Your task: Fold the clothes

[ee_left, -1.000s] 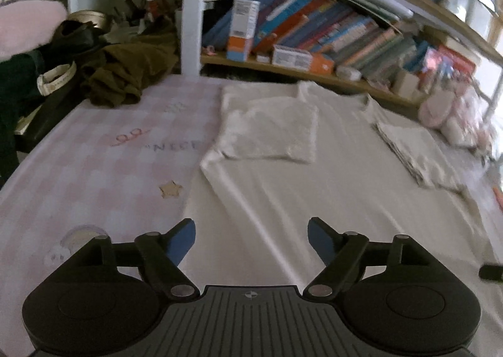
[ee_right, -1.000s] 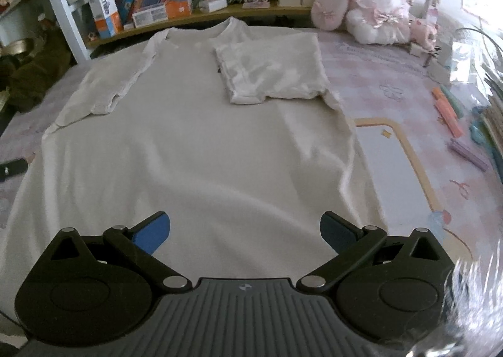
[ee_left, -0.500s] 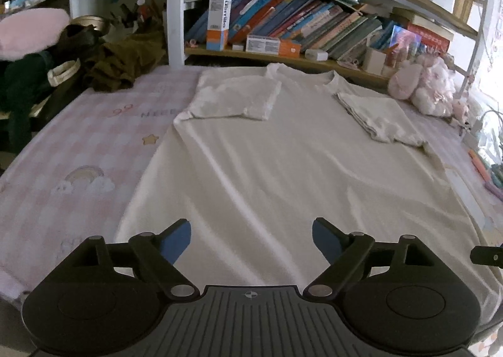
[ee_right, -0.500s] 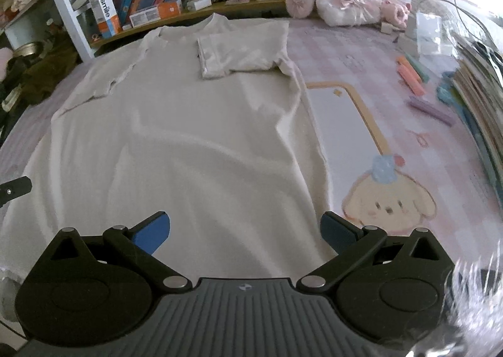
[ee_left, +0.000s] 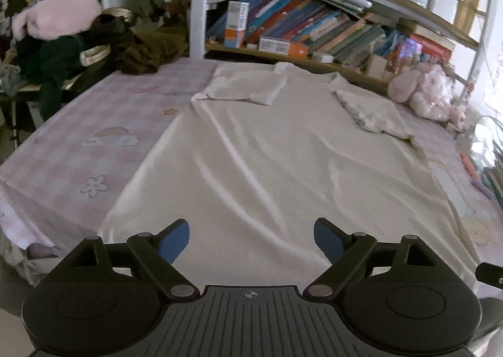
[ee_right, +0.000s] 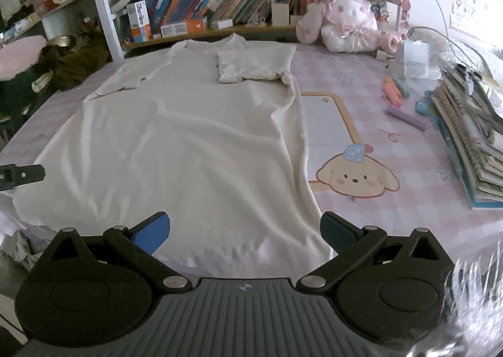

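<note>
We have pulled both grippers, left gripper (ee_left: 251, 239) and right gripper (ee_right: 245, 231), back to the hem of the white T-shirt (ee_left: 283, 162); sleeves folded, jaws wide and empty

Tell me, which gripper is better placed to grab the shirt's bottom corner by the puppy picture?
The right gripper. That corner of the shirt lies just by its open jaws; the left gripper hovers farther along the hem.

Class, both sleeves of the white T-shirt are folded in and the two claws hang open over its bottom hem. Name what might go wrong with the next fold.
1. The T-shirt is rippled across its body; folding it over unsmoothed would probably press creases in.
2. The hem lies at the table's near edge, so a claw may pinch only one layer, or the pink checked cloth beneath.
3. The right claw works near loose crayons, which a sideways sweep might knock.
</note>
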Demonstrator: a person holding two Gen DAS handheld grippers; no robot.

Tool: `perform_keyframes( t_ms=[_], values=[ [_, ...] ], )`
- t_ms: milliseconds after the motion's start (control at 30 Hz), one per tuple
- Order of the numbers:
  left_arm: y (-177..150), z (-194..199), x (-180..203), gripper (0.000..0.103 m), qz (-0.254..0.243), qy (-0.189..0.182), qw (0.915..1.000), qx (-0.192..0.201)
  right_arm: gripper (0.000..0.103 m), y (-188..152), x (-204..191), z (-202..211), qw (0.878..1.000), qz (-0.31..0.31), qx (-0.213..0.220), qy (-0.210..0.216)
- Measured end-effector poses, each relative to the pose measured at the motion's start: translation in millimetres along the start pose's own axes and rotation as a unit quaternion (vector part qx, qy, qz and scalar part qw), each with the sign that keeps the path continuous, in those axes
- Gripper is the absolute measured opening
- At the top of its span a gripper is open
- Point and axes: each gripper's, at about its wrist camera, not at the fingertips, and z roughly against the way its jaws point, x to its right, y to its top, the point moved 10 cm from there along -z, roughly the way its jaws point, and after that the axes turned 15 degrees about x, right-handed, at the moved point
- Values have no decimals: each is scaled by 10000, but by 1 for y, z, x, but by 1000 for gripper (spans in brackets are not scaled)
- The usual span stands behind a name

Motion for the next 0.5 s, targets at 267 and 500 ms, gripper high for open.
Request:
perform_keyframes(
  t_ms=[267, 500],
  values=[
    [-2, 1, 21, 89, -416, -300, 9987, -47, 103, -6, 13, 12, 9993, -318, 38, -202],
    [-5, 4, 15, 89, -351, -241, 9991, -45, 103, -13, 7, 12, 9995, -279, -91, -141]
  ],
)
